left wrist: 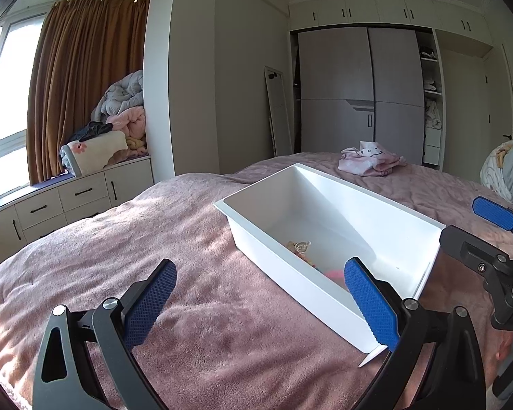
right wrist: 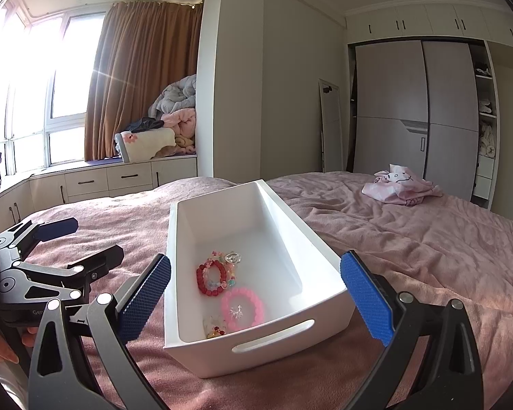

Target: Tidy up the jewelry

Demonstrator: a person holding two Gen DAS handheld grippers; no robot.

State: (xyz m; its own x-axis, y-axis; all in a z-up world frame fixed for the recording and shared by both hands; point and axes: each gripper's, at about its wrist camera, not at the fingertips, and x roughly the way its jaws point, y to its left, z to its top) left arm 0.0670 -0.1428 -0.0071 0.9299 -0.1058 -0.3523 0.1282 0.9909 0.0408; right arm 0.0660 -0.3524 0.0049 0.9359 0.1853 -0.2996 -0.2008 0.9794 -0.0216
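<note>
both grippers hover with jaws wide open, empty: the right gripper [right wrist: 254, 294] facing the white bin [right wrist: 256, 345] on the pink bed [right wrist: 410, 249], the left gripper [left wrist: 260, 300] beside it. the red bead bracelet [right wrist: 211, 278] and pink bracelet [right wrist: 242, 307] lie bunched at the bin's near end. the soft blanket could let the bin tip if nudged, and the bracelets could snag together.

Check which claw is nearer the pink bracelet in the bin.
Right. The right claw straddles the bin's near end over the pink bracelet; the left claw sits off its side.
</note>
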